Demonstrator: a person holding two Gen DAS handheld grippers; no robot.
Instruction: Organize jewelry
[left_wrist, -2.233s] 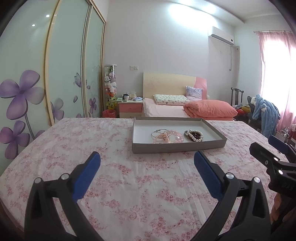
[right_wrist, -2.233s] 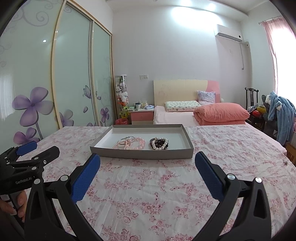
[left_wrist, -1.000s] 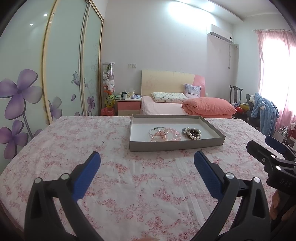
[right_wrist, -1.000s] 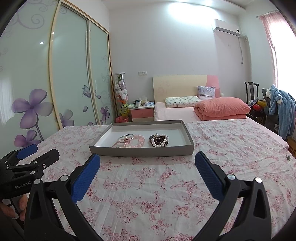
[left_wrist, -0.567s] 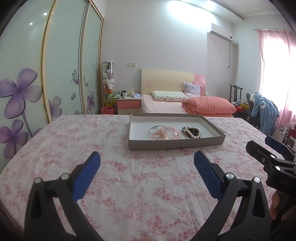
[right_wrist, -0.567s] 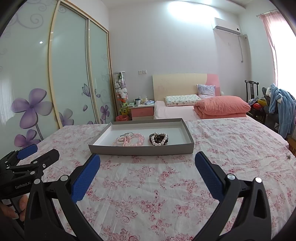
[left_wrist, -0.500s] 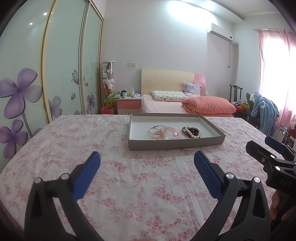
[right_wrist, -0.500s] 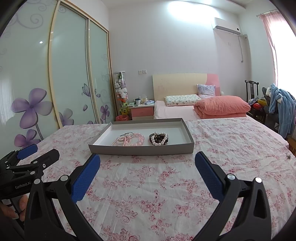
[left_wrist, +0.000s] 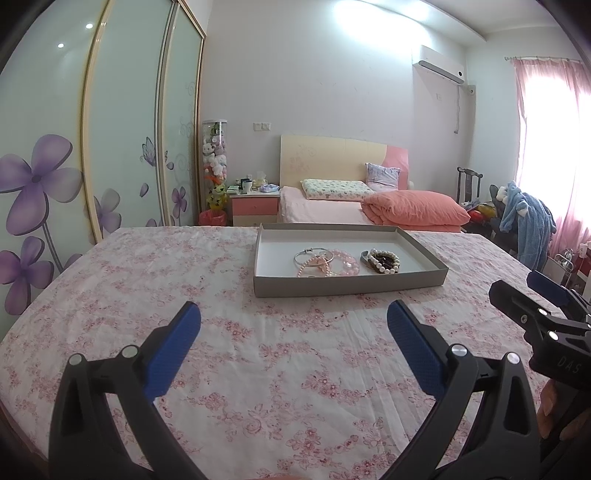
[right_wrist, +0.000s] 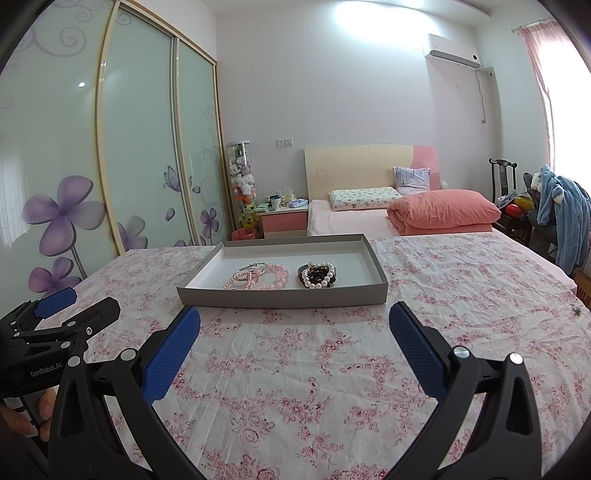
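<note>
A shallow grey tray (left_wrist: 343, 286) (right_wrist: 280, 295) sits on the floral tablecloth ahead of both grippers. Inside lie a silver bangle (left_wrist: 308, 254) (right_wrist: 251, 267), a pink bead bracelet (left_wrist: 345, 260) (right_wrist: 275, 275), a pink pearl strand (left_wrist: 314, 267) (right_wrist: 240, 282), and a white pearl bracelet around dark beads (left_wrist: 382, 260) (right_wrist: 318, 277). My left gripper (left_wrist: 293, 338) is open and empty, short of the tray. My right gripper (right_wrist: 294, 341) is open and empty too, also short of the tray. Each gripper shows at the edge of the other's view.
The table carries a pink floral cloth (left_wrist: 166, 273) (right_wrist: 461, 280). Behind stand a bed with a salmon quilt (left_wrist: 413, 212), a pink nightstand (left_wrist: 255, 206), sliding wardrobe doors (left_wrist: 122, 140), and a chair with blue clothes (left_wrist: 524, 218).
Both views have dropped a little and drawn slightly back level with the table; the tray and jewelry have not moved. Both grippers stay open.
</note>
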